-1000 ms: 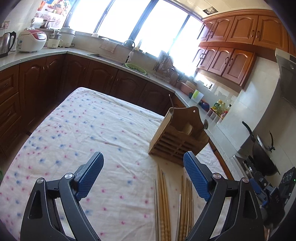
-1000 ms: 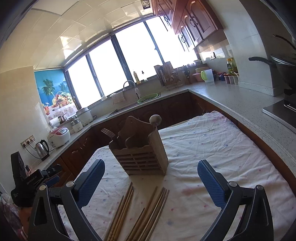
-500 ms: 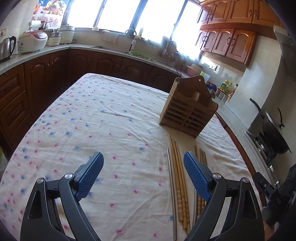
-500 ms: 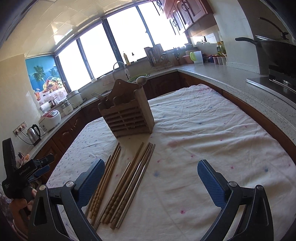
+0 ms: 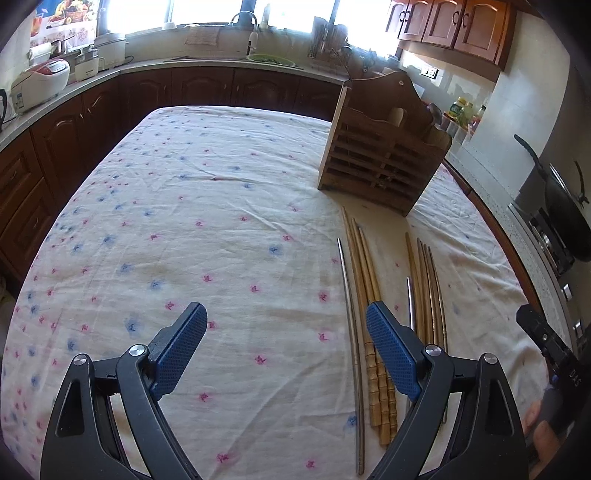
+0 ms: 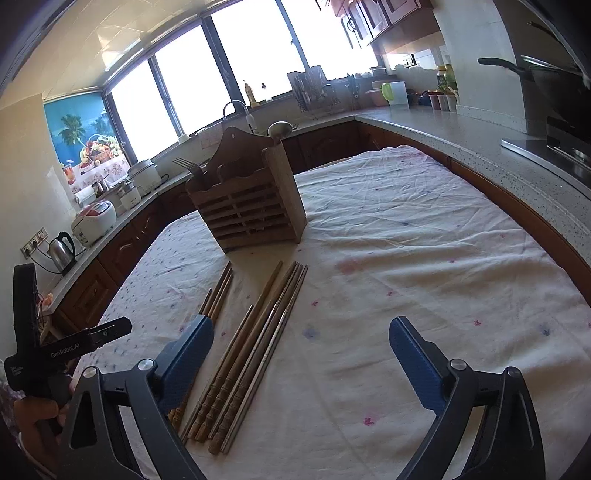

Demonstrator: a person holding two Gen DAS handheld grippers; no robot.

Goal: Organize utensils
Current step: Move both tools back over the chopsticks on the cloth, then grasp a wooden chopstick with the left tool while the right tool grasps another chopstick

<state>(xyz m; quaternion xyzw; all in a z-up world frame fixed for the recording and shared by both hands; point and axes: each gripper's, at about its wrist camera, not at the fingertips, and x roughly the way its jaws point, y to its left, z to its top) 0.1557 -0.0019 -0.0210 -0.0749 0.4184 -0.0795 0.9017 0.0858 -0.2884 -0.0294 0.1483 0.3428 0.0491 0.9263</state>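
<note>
A slatted wooden utensil holder stands on the table with a fork and a spoon in it; it also shows in the right wrist view. Two bunches of chopsticks, wooden and metal, lie in front of it: a left bunch and a right bunch. My left gripper is open and empty above the cloth, left of the chopsticks. My right gripper is open and empty above the right bunch's handle ends.
The table has a white floral cloth. Dark wooden cabinets and a counter ring it, with a sink, rice cooker, kettle and wok. Each gripper shows in the other's view.
Both grippers have come down and tilted toward the table. The chopsticks and holder now sit closer and larger in both views. Both grippers stayed open.
</note>
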